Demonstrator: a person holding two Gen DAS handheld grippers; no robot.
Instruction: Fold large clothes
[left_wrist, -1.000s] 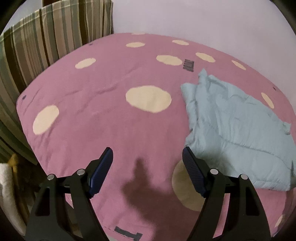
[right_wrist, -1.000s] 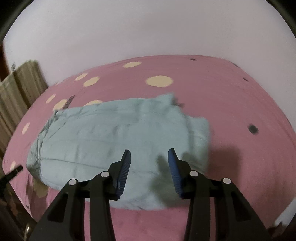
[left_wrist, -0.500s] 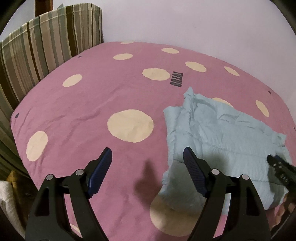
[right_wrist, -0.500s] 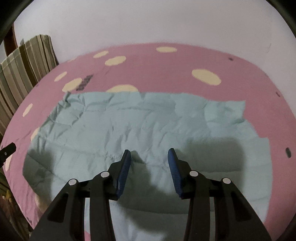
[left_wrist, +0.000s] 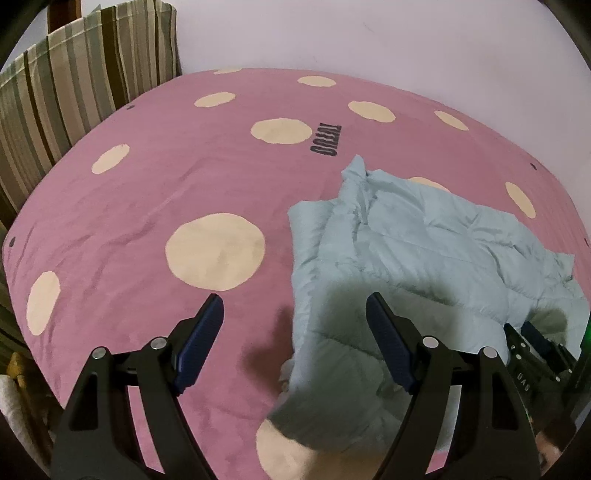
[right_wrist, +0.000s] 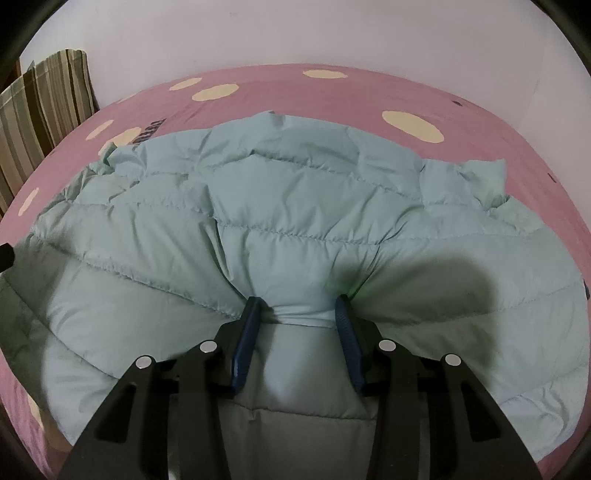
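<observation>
My right gripper (right_wrist: 297, 319) pinches a bunched fold of the pale blue quilted jacket (right_wrist: 280, 229) between its blue pads (right_wrist: 246, 332). The jacket lies spread across the pink bedspread (left_wrist: 155, 192) with its cream dots. My left gripper (left_wrist: 293, 341) hovers with its jaws wide apart and holding nothing, above the jacket's left edge. A striped pillow (left_wrist: 74, 88) leans at the bed's far left corner.

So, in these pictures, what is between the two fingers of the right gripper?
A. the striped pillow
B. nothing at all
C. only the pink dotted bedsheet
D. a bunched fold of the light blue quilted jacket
D: in the right wrist view, the right gripper has a bunched fold of the light blue quilted jacket between its fingers.
</observation>
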